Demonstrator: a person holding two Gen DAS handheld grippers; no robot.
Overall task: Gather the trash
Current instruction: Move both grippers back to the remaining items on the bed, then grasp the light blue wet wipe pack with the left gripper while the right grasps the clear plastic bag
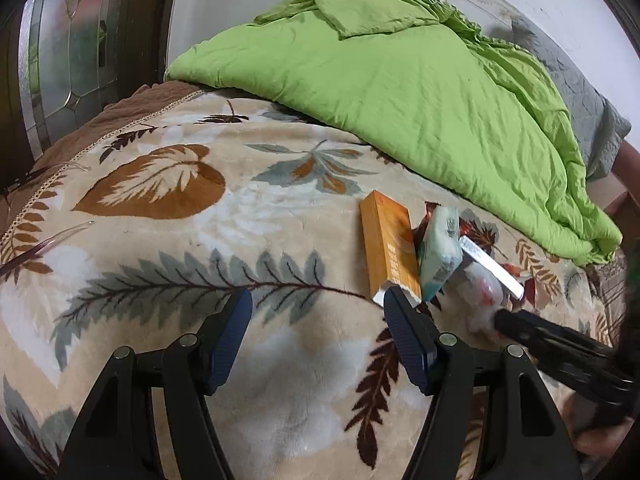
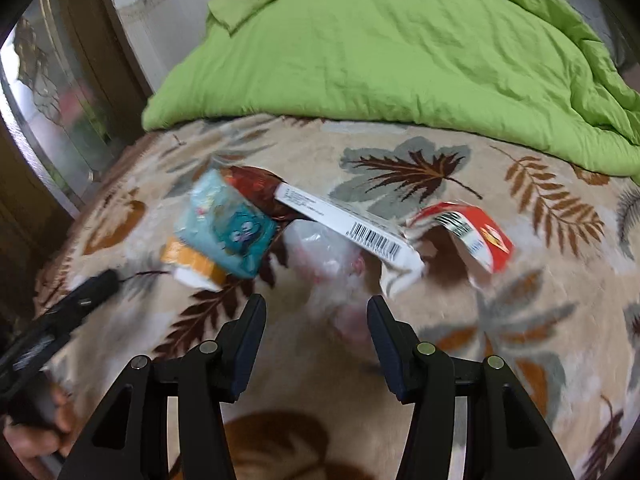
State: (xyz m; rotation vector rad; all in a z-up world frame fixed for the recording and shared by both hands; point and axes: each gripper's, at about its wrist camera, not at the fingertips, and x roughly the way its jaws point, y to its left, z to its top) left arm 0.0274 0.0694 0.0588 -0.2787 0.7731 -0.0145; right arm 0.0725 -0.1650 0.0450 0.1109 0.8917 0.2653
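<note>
- My left gripper (image 1: pixel 318 312) stands about half open with nothing in it; its one finger tip is just beside the orange box (image 1: pixel 390 248).
- My right gripper (image 2: pixel 316 320) is also apart and empty, above the crumpled clear plastic (image 2: pixel 324 256).
- The trash lies in one heap on the leaf blanket (image 1: pixel 160 240), near the green quilt (image 1: pixel 400 100).
- Risk, as I judge: the plastic is soft and thin, so the pads may pinch blanket pile with it, or it may slip out.
- Risk: both grippers work close together and could knock each other.
- I count one orange box, one teal packet (image 2: pixel 226 228), one white barcode box (image 2: pixel 344 224), one red torn carton (image 2: pixel 476 236), one dark red wrapper (image 2: pixel 252 184), one clear plastic.
</note>
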